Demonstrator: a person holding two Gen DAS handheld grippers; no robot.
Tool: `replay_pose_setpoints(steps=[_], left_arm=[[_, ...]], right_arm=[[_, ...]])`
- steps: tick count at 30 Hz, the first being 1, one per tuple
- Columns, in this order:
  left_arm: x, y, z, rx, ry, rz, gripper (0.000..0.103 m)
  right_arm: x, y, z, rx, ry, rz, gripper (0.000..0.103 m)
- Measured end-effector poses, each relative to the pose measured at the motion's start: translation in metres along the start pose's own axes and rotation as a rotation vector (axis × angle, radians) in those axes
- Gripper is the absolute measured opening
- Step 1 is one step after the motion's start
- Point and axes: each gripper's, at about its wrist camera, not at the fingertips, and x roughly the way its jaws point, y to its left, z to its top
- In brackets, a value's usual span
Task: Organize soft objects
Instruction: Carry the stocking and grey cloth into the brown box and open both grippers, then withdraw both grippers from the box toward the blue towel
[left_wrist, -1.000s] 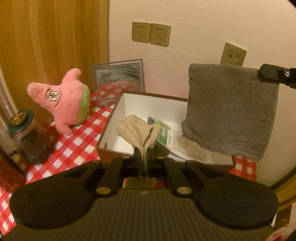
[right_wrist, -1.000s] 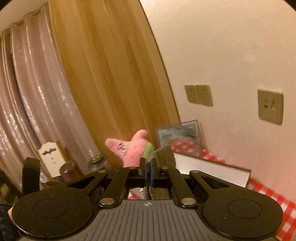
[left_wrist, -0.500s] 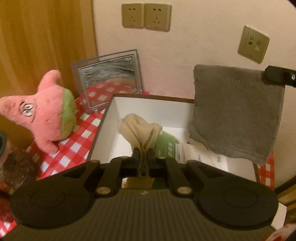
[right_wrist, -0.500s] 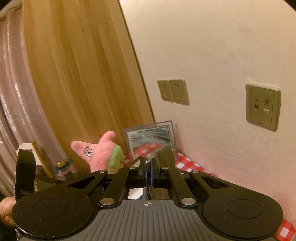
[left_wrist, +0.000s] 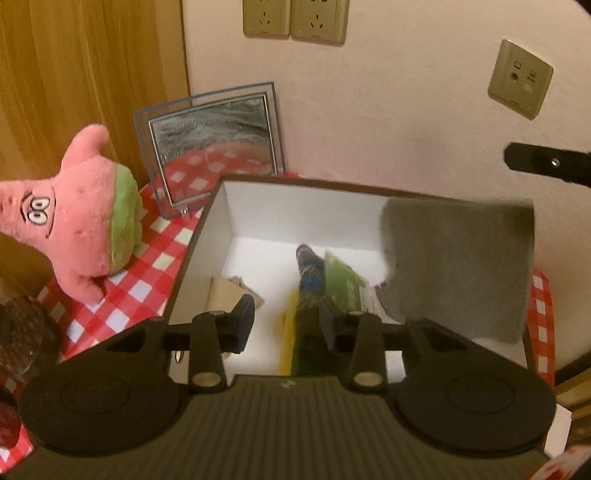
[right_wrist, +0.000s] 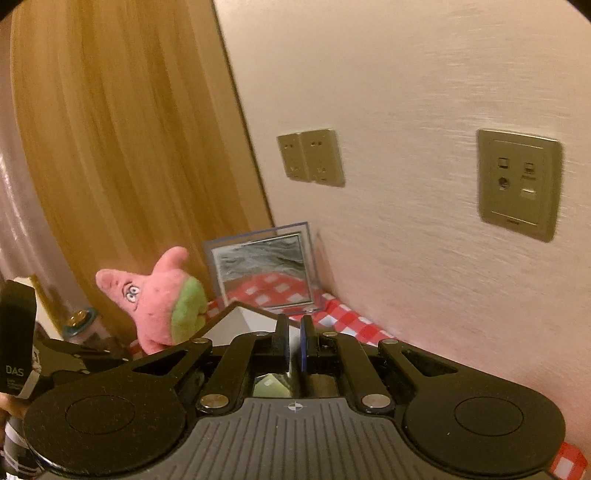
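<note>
The left gripper hangs over the white-walled cardboard box, jaws opening with nothing pressed between them. A beige cloth lies on the box floor, half hidden behind the left finger. A blurred grey towel drapes inside the box's right side. The right gripper looks closed, its pads nearly touching; whether it pinches anything is hidden. A pink star-shaped plush stands outside on the red-checked tablecloth.

Acrylic picture frame propped against wall (leaning back), twin wall sockets, red-checked tablecloth, wooden panel
</note>
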Motion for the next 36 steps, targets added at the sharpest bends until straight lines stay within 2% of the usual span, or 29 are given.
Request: replay_pose_setpoints(steps=[3, 7, 8, 10, 13, 18, 23, 36], left_arm=[[-0.005, 0.001, -0.007, -0.007, 0.008, -0.006, 0.035], [-0.014, 0.001, -0.017, -0.010, 0.021, -0.022, 0.035], [-0.017, 0.001, -0.018, -0.010, 0.022, -0.026, 0.035], [-0.023, -0.001, -0.022, -0.011, 0.023, -0.041, 0.035], [-0.032, -0.005, -0.025, -0.010, 0.022, -0.070, 0.035], [-0.047, -0.015, -0.027, -0.008, 0.008, -0.087, 0.035], [-0.067, -0.022, -0.034, -0.004, -0.005, -0.103, 0.035], [-0.126, -0.028, -0.081, -0.038, -0.023, -0.097, 0.035]], right_arm=[[0.003, 0.005, -0.003, -0.018, 0.020, 0.010, 0.006], [0.004, 0.005, -0.007, -0.007, 0.053, 0.013, 0.017], [0.003, 0.003, -0.008, 0.005, 0.064, 0.013, 0.023], [-0.002, 0.001, -0.011, 0.024, 0.089, 0.002, 0.044], [-0.014, -0.002, -0.020, 0.034, 0.107, -0.004, 0.054], [-0.027, -0.001, -0.040, 0.052, 0.154, -0.023, 0.055], [-0.050, 0.003, -0.059, 0.077, 0.156, -0.025, 0.056], [-0.112, 0.029, -0.088, 0.098, 0.139, -0.062, 0.058]])
